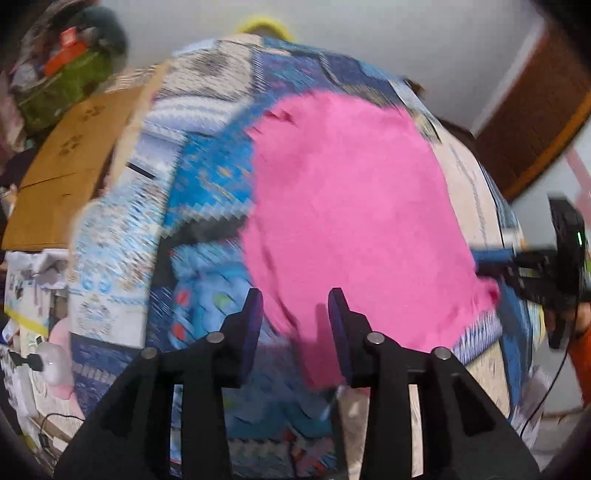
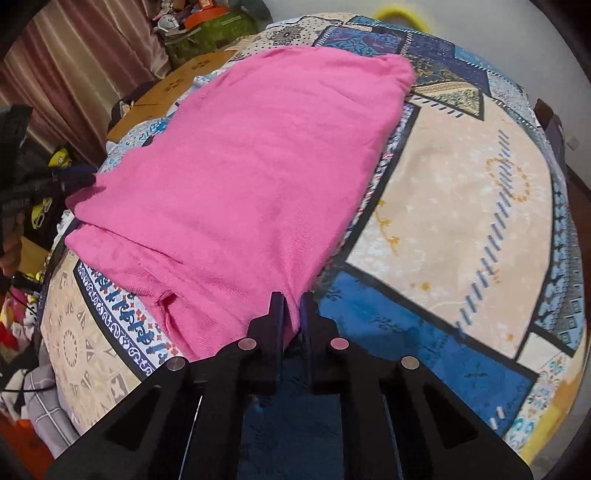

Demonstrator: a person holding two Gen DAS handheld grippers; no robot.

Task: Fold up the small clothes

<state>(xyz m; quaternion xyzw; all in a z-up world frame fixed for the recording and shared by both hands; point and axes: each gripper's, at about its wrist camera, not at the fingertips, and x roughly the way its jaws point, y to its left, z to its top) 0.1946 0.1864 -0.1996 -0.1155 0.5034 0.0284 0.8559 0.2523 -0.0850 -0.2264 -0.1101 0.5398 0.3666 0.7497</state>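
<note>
Right wrist: unlabelled pink garment (image 2: 258,166)

Patchwork-patterned bedspread (image 2: 461,192) in blue and cream covers the bed. Pink-brown curtains (image 2: 85,51) hang at far left; flattened cardboard (image 1: 70,162), cluttered bags (image 1: 62,74), pale wall (image 1: 388,33), brown wooden door (image 1: 532,110) beyond.

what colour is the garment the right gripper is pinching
Bright pink, plain with no print: the garment shows best in the right wrist view.
</note>
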